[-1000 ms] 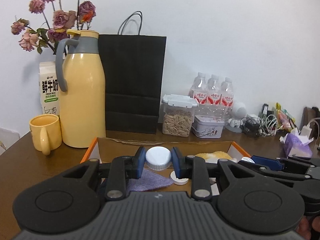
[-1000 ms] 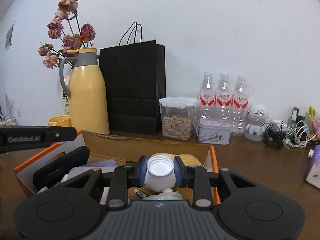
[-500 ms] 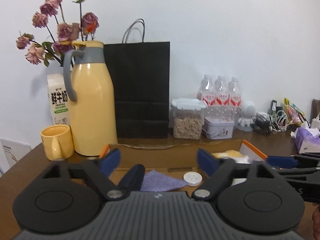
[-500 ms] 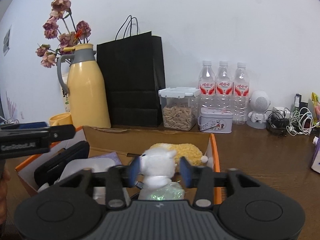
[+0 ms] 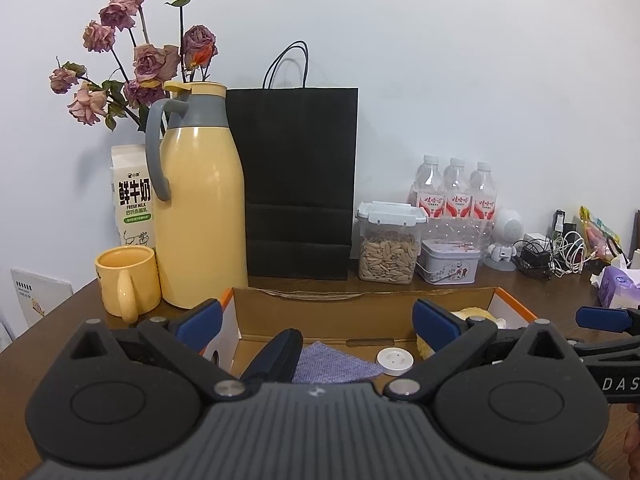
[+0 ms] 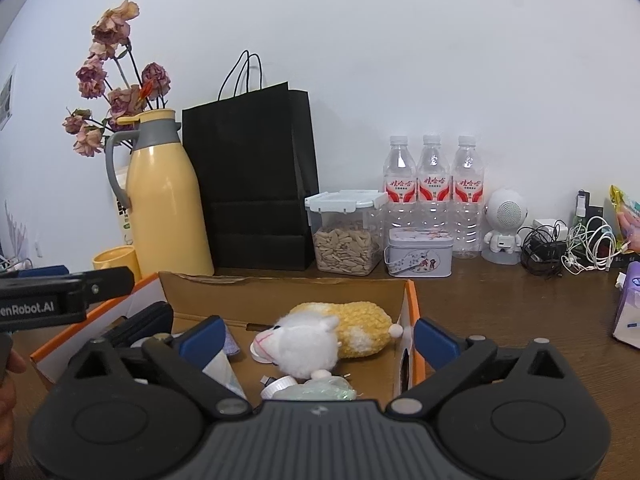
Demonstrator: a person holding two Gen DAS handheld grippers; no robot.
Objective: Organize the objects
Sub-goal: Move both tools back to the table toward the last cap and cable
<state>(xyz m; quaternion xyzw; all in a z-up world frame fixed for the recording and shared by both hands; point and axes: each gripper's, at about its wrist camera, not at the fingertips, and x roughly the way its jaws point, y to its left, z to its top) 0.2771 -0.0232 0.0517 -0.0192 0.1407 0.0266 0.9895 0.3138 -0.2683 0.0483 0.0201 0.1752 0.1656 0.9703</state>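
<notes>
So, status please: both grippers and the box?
Left gripper open, empty. Right gripper jaws opening, nothing between. Plush toy lying in cardboard box. Nothing in the way.

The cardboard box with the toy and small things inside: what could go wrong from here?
1. The right gripper, its jaws opening, stands over the plush toy; closing again could snag it.
2. The two grippers are close together above the cardboard box; they might bump.
3. The left gripper is open above the white cap and purple cloth; lowering could disturb them.

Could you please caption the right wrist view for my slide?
Right gripper, jaws opening, empty, over a cardboard box holding a plush toy.
</notes>
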